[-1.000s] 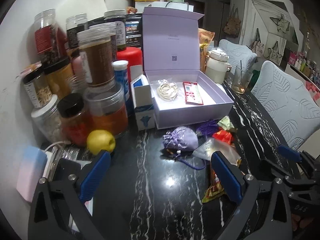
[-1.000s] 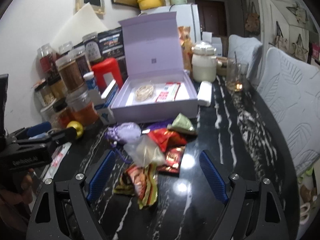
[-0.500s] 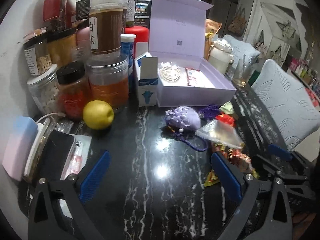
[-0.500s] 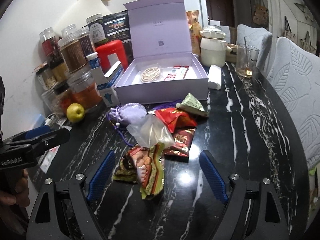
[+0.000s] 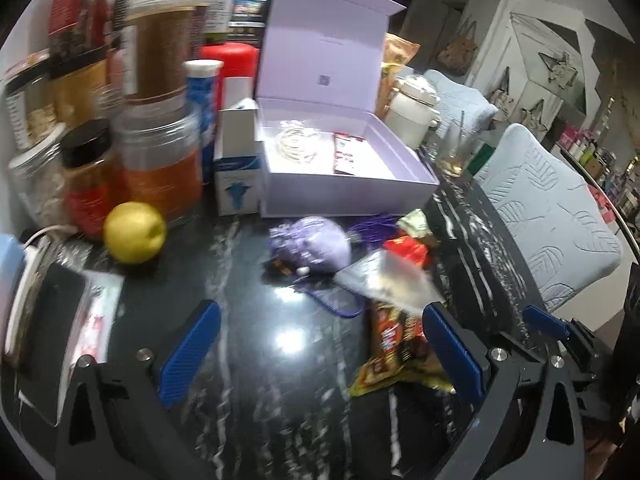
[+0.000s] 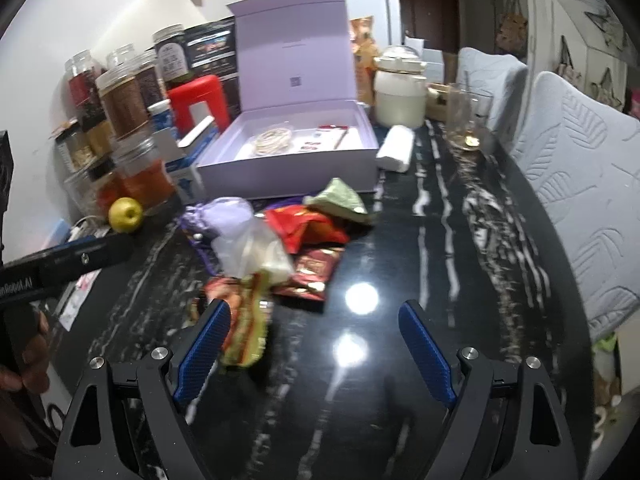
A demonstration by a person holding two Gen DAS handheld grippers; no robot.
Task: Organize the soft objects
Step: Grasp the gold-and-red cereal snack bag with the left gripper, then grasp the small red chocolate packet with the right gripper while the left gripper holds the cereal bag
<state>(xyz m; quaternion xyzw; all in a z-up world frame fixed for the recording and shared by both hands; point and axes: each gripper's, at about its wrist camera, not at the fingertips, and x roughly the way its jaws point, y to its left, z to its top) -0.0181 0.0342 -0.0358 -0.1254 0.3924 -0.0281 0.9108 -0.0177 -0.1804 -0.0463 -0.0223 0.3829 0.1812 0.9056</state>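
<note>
1. We find the left gripper (image 5: 320, 344) and right gripper (image 6: 316, 344) released, empty.
2. The lilac pouch (image 5: 310, 244) lies at twelve o'clock, wrappers (image 6: 244, 328) adjoining.
3. Risk: its trailing cord (image 5: 332, 306) may snag the clear bag (image 6: 252, 252).

Lilac drawstring pouch (image 5: 310, 242) among snack packets (image 6: 308, 240)

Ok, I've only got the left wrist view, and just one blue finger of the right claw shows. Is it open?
Observer: Yes. The right claw is wide open and grips nothing.
Operator: Anything hidden past the box's far side?
Observer: A white roll lies on the table beside the right wall of the lilac box.
</note>
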